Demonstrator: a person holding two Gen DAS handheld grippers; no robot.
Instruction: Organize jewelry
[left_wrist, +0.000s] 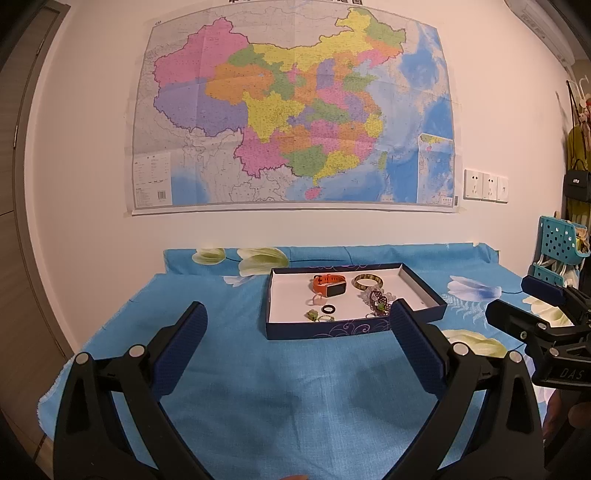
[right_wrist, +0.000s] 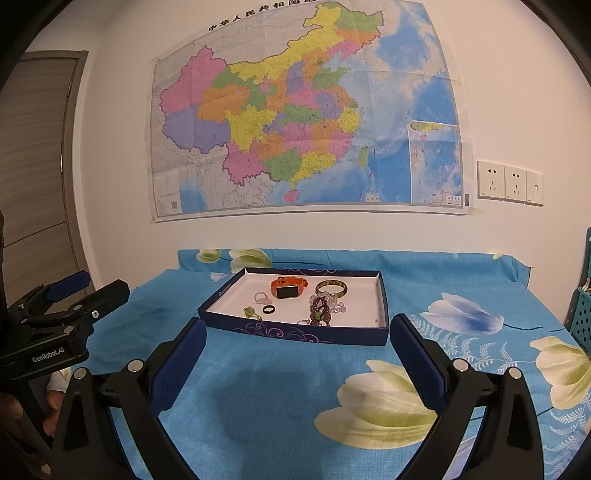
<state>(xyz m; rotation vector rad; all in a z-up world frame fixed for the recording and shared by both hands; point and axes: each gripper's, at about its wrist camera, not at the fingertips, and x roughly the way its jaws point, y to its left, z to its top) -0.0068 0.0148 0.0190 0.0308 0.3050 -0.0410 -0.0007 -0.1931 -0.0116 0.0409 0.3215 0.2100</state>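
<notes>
A shallow dark blue box (left_wrist: 332, 328) (right_wrist: 295, 334) with a white inside stands on the blue flowered cloth. In it lie an orange watch (left_wrist: 330, 286) (right_wrist: 289, 288), a green bangle (left_wrist: 367, 281) (right_wrist: 332, 288), a beaded bracelet (left_wrist: 378, 300) (right_wrist: 321, 308), a black ring (left_wrist: 328, 308) (right_wrist: 268, 309), a pink ring (left_wrist: 316, 297) (right_wrist: 261, 296) and a small green piece (left_wrist: 312, 314) (right_wrist: 249, 312). My left gripper (left_wrist: 297, 315) is open and empty, short of the box. My right gripper (right_wrist: 297, 328) is open and empty, near the box's front wall. Each gripper also shows in the other's view, the right one (left_wrist: 517, 306) and the left one (right_wrist: 92, 286).
The cloth-covered table (left_wrist: 277, 387) meets a white wall with a large map (left_wrist: 295, 110). A teal perforated rack (left_wrist: 559, 243) stands at the right. Wall sockets (right_wrist: 509, 182) sit right of the map. A door (right_wrist: 33, 166) is at the left.
</notes>
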